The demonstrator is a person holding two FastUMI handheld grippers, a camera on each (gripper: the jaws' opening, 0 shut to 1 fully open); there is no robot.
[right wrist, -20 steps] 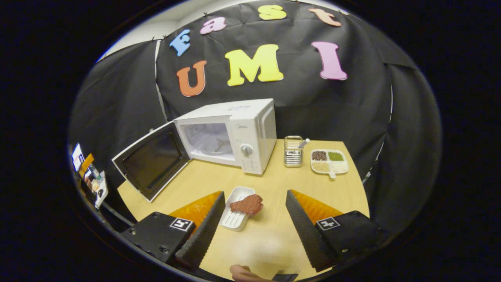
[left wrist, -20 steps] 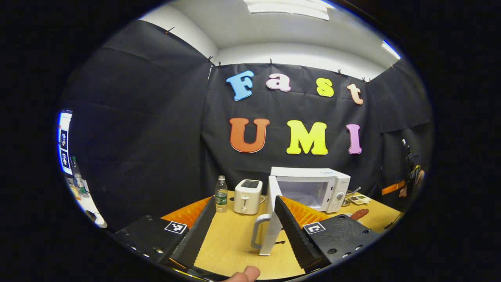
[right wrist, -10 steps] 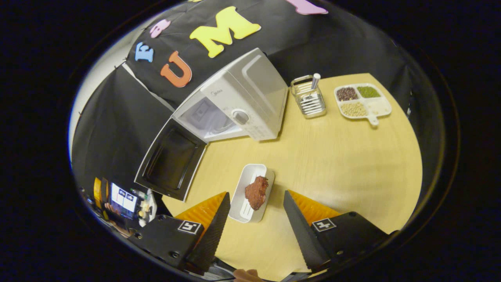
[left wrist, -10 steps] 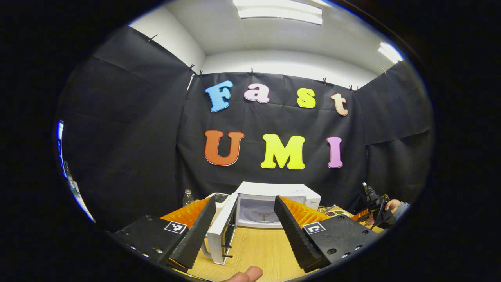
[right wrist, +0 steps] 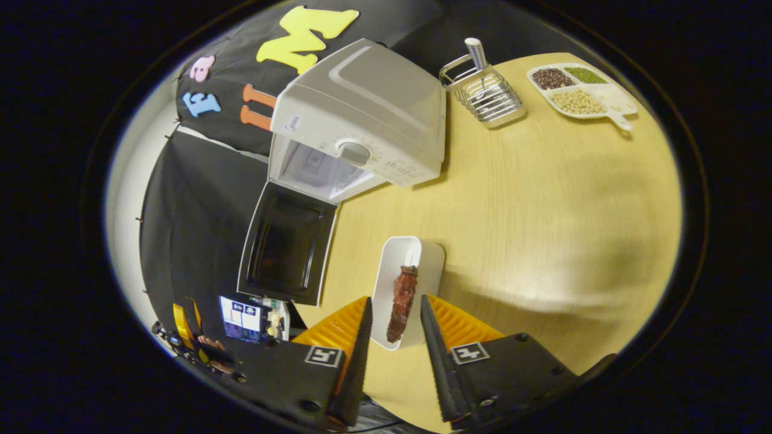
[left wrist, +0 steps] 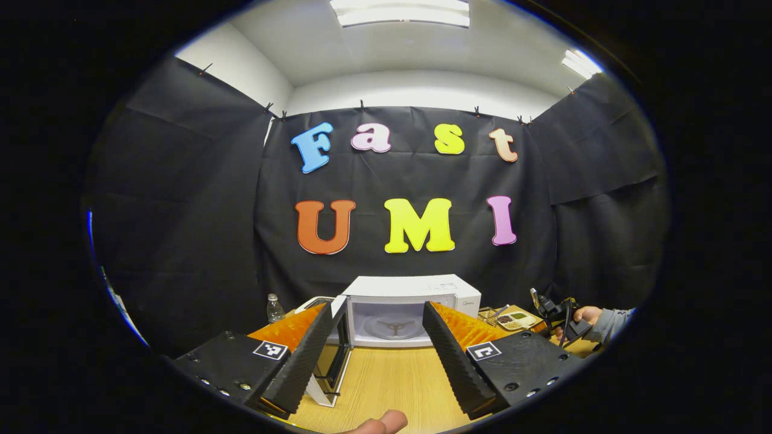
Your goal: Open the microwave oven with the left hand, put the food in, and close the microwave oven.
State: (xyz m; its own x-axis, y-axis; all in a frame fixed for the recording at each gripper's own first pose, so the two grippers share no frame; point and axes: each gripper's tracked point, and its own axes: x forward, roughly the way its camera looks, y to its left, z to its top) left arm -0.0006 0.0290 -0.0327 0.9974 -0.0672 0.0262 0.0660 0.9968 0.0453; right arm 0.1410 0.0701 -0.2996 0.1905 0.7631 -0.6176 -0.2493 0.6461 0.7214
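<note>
Over the table [right wrist: 543, 199] I'm lowering my right gripper [right wrist: 393, 337], jaws part-spread astride the food [right wrist: 403, 295] in its tray [right wrist: 416, 250], not yet pinching. Left gripper [left wrist: 377, 340] is hanging spread, holding nothing, facing the open microwave [left wrist: 416, 295]. Next I'm judging: close squarely, then lift.

Right gripper [right wrist: 393, 328] lowered; fingers [right wrist: 360, 337] narrowed around meat [right wrist: 403, 301]; left gripper [left wrist: 377, 349] backed off.

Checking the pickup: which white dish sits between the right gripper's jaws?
The plain white tray holding the meat, not the divided dish of beans beyond the wire rack.
</note>
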